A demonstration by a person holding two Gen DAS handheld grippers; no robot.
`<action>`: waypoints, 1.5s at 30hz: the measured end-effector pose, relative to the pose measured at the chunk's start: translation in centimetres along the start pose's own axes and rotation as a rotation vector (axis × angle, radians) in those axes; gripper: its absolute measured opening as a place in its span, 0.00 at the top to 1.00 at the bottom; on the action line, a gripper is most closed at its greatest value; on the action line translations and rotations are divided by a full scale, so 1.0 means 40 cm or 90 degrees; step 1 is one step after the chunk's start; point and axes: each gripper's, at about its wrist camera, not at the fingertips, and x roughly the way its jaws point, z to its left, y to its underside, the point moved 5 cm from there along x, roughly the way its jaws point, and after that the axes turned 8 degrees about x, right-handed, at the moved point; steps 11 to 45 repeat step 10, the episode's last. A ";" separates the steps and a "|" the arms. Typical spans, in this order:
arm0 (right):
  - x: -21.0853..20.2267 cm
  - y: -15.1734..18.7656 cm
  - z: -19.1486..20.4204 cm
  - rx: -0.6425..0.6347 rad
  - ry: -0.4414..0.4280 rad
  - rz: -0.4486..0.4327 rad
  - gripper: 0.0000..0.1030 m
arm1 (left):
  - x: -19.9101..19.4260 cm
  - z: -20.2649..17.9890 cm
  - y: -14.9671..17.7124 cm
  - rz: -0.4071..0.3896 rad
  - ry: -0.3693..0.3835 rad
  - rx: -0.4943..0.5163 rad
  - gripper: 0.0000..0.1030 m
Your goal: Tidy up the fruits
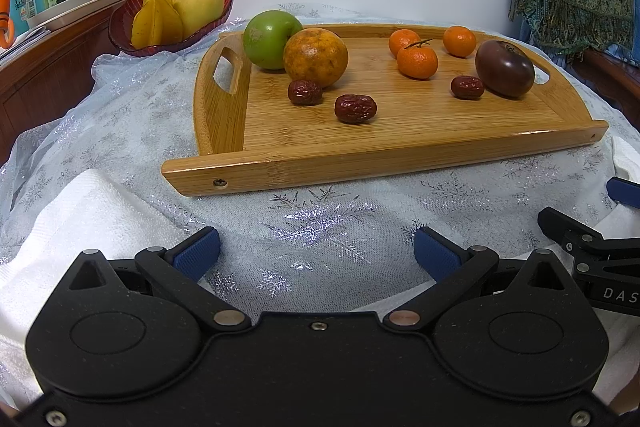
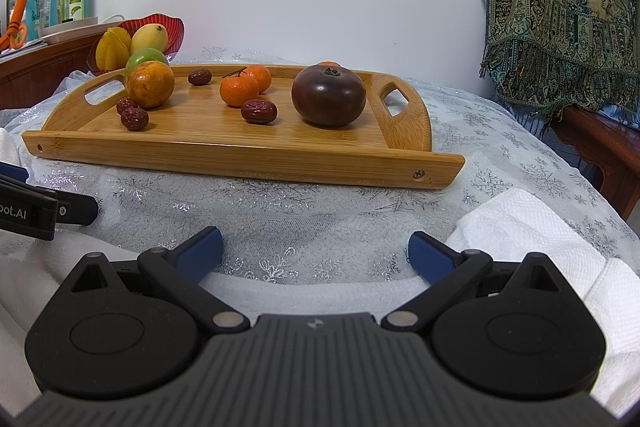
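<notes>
You had barely started: both tools hung short of the tray's near edge, over the sheer snowflake-print cloth [image 1: 320,219]. The rectangular bamboo tray with cut-out handles [image 1: 400,147] carried nearly everything. Behind its far-left corner, the ribbed red glass bowl [image 1: 120,23] already held a smooth yellow mango [image 1: 198,7] and a ridged starfruit [image 1: 154,21], so I'd judge that much sorted and the rest left.

By the tray's left handle sat the glossy green apple [image 1: 266,35], touching the mottled, rough-skinned orange [image 1: 316,57]. Near the right handle rested the shiny, dark purple tomato-shaped fruit [image 2: 328,101]. Three small bright mandarins [image 1: 418,61] clustered at the far edge. Smallest were the wrinkled red jujubes [image 1: 355,108], scattered mid-tray.

Your left gripper [image 1: 316,251] was spread wide, gripping nothing; your right gripper [image 2: 316,247] gaped likewise, its ribbed blue pads [image 2: 202,247] bare.
</notes>
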 end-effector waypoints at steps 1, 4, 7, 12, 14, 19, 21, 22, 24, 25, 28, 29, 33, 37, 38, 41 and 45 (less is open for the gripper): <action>0.000 0.000 0.000 0.000 0.000 0.000 0.00 | 0.000 0.000 0.000 0.000 0.000 0.000 0.00; 0.000 0.000 0.000 0.000 0.000 0.000 0.00 | -0.001 0.000 0.000 0.000 0.000 0.000 0.00; 0.000 0.000 0.000 0.000 0.000 0.000 0.00 | -0.001 -0.001 -0.001 0.000 0.000 0.000 0.00; 0.000 -0.001 0.000 0.000 0.000 -0.001 0.00 | -0.002 -0.002 -0.002 -0.004 -0.001 0.001 0.00; 0.000 -0.001 0.000 0.000 0.000 -0.001 0.00 | -0.002 -0.002 -0.002 -0.004 -0.001 0.001 0.00; 0.000 -0.001 0.000 0.000 0.000 -0.001 0.00 | -0.002 -0.002 -0.002 -0.004 -0.001 0.001 0.00; 0.000 -0.001 0.000 0.000 0.000 -0.001 0.00 | -0.002 -0.002 -0.002 -0.004 -0.001 0.001 0.00; 0.000 -0.001 0.000 0.000 0.000 -0.001 0.00 | -0.002 -0.002 -0.002 -0.004 -0.001 0.001 0.00; 0.000 -0.001 0.000 0.000 0.000 -0.001 0.00 | -0.002 -0.002 -0.002 -0.004 -0.001 0.001 0.00; 0.000 -0.001 0.000 0.000 0.000 -0.001 0.00 | -0.002 -0.002 -0.002 -0.004 -0.001 0.001 0.00; 0.000 -0.001 0.000 0.000 0.000 -0.001 0.00 | -0.002 -0.002 -0.002 -0.004 -0.001 0.001 0.00; 0.000 -0.001 0.000 0.000 0.000 -0.001 0.00 | -0.002 -0.002 -0.002 -0.004 -0.001 0.001 0.00; 0.000 -0.001 0.000 0.000 0.000 -0.001 0.00 | -0.002 -0.002 -0.002 -0.004 -0.001 0.001 0.00; 0.000 -0.001 0.000 0.000 0.000 -0.001 0.00 | -0.002 -0.002 -0.002 -0.004 -0.001 0.001 0.00; 0.000 -0.001 0.000 0.000 0.000 -0.001 0.00 | -0.002 -0.002 -0.002 -0.004 -0.001 0.001 0.00; 0.000 -0.001 0.000 0.000 0.000 -0.001 0.00 | -0.002 -0.002 -0.002 -0.004 -0.001 0.001 0.00; 0.000 -0.001 0.000 0.000 0.000 -0.001 0.00 | -0.002 -0.002 -0.002 -0.004 -0.001 0.001 0.00</action>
